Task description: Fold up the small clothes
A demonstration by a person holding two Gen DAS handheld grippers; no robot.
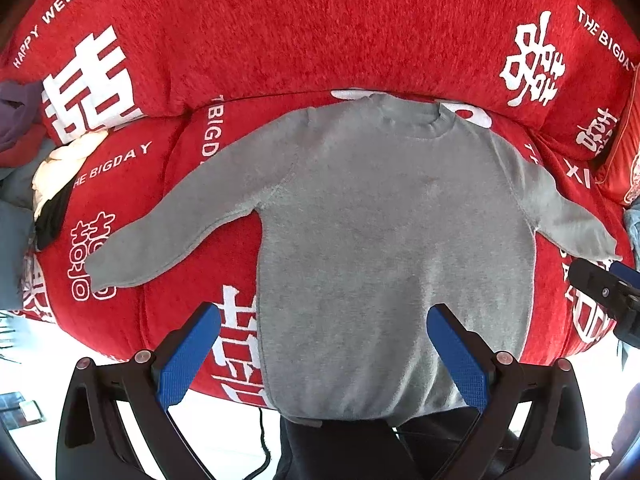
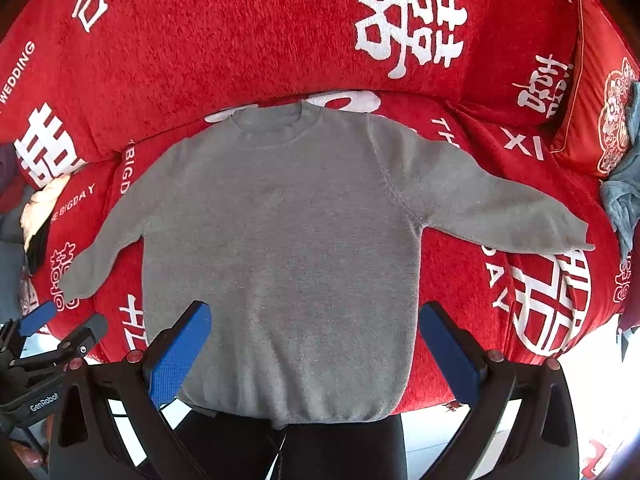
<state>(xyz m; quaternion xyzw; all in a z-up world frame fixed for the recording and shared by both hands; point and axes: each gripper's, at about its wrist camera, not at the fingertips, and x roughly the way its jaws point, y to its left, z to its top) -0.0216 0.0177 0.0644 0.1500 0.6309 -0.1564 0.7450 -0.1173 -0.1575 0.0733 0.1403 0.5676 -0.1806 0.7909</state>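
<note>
A small grey sweater [image 1: 380, 240] lies flat on the red sofa seat, front up, collar far, both sleeves spread out to the sides; it also shows in the right wrist view [image 2: 288, 248]. My left gripper [image 1: 324, 316] is open and empty, held above the sweater's lower left part. My right gripper [image 2: 316, 312] is open and empty above the sweater's lower hem area. The right gripper's tips show at the right edge of the left wrist view [image 1: 608, 280]; the left gripper shows at the lower left of the right wrist view [image 2: 60, 328].
The red sofa cover [image 1: 320, 32] carries white characters and lettering. A pile of other clothes [image 1: 36, 176] sits at the sofa's left end. A red cushion [image 2: 604, 92] and a blue-grey cloth [image 2: 624, 196] sit at the right end. The sweater hem hangs at the seat's front edge.
</note>
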